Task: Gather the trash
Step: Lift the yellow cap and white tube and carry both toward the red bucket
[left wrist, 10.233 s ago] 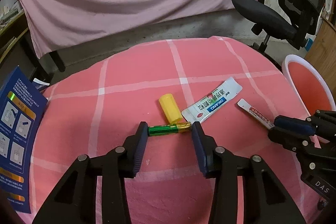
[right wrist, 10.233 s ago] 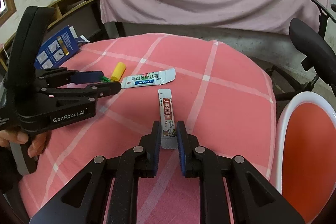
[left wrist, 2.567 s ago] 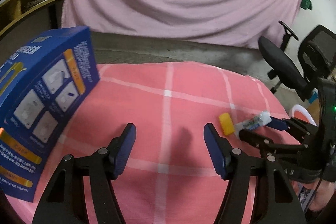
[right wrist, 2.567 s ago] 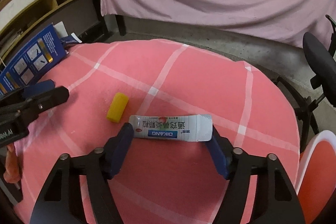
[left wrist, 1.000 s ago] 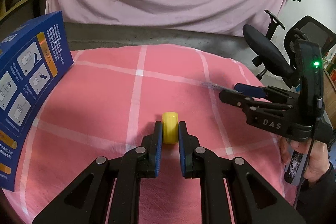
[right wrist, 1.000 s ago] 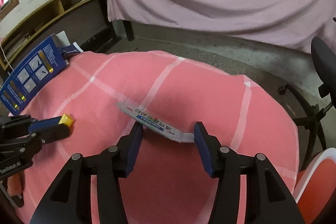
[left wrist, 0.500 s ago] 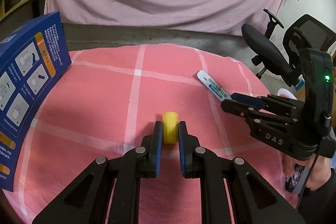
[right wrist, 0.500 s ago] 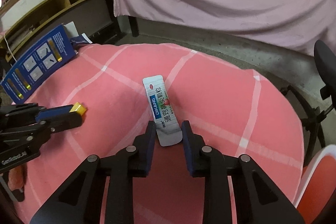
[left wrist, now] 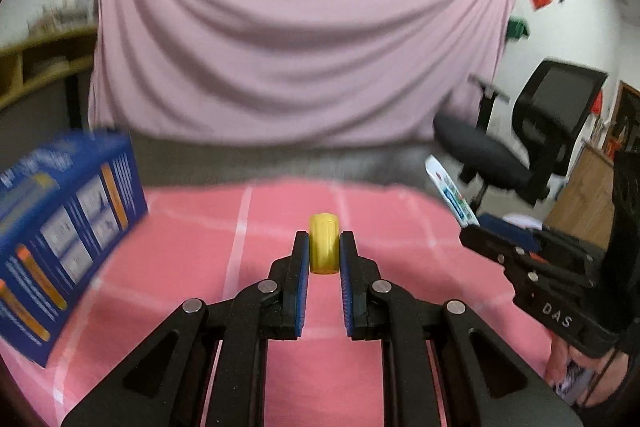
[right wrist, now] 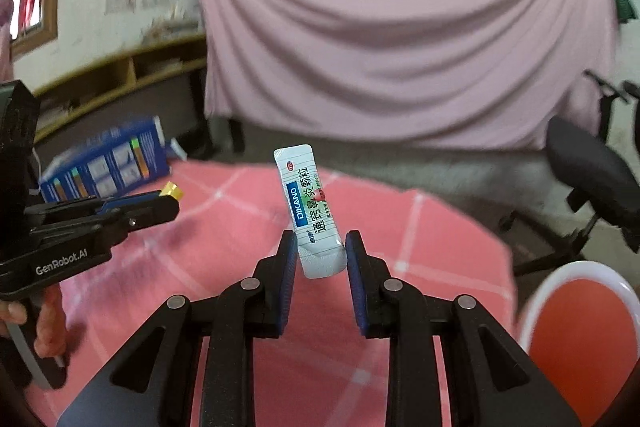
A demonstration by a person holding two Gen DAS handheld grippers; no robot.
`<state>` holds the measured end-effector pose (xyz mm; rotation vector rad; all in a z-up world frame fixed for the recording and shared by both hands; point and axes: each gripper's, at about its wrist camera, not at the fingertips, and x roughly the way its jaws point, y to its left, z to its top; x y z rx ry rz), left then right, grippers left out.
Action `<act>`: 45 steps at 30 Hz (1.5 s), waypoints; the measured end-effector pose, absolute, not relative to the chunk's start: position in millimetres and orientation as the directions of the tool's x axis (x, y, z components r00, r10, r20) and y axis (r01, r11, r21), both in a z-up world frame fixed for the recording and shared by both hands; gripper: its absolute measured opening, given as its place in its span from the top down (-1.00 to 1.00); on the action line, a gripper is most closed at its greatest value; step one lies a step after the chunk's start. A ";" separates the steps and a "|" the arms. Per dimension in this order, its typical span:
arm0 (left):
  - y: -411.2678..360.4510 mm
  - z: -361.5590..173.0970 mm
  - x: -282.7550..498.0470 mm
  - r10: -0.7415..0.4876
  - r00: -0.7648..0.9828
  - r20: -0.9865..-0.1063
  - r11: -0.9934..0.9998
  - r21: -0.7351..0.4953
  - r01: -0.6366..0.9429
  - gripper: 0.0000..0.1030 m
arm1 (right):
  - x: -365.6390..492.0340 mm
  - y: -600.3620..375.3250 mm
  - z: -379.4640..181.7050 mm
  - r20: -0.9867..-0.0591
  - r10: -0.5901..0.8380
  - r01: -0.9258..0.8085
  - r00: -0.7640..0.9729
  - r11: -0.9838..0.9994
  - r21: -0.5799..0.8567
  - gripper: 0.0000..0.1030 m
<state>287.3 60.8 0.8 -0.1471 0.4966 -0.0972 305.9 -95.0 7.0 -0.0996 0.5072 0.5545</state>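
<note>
Trash from a pink checked tablecloth [left wrist: 168, 247] is now in both hand-held tools: the left gripper [left wrist: 324, 247] is clamped narrow on a short yellow cap [left wrist: 324, 249], and the right gripper [right wrist: 321, 253] pinches the lower end of a white medicine sachet [right wrist: 310, 203], whose printed length sticks up and forward from the jaws, leaning slightly left. Both items appear clear of the cloth, each sitting right at its tool's fingertips. The relation that decides the coming move is the red bin [right wrist: 576, 339] with a white rim, which shows only in the right wrist view, low at the right edge and just past the table's rim. It lies to the right of and below the sachet, so the right hand is plainly the nearer of the two and need only swing outward and down before letting go. The left tool, seen at the far left of that same view, is well apart from the bin, with the table between. A blue printed box [left wrist: 60, 239] stands on the far left side of the table, beside the left tool. A black office chair [left wrist: 520, 155] sits beyond the table in front of a pink drape [left wrist: 300, 47].
</note>
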 end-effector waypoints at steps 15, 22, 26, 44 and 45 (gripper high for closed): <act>-31.6 72.8 232.2 -0.212 0.972 -0.100 0.977 -0.052 0.208 0.77 | 225.6 -177.6 81.9 0.022 0.385 -0.385 0.923 0.923 -0.009 0.56; -101.9 92.1 229.4 -0.312 0.950 -0.027 0.950 0.001 0.312 0.77 | 201.6 -232.4 93.9 0.123 0.253 -0.256 0.960 0.967 0.010 0.56; -141.0 97.7 227.3 -0.378 0.926 -0.009 0.925 0.024 0.378 0.77 | 189.9 -264.2 93.0 0.146 0.178 -0.184 0.973 0.983 0.027 0.56; -237.5 63.4 285.3 -0.467 0.862 -0.198 0.879 0.000 0.476 0.77 | 217.4 -359.2 52.4 -0.113 0.047 -0.029 0.993 0.987 0.159 0.55; -237.2 60.8 289.2 -0.467 0.859 -0.211 0.879 -0.006 0.476 0.77 | 219.1 -360.6 49.2 -0.130 0.047 -0.026 0.990 0.986 0.163 0.55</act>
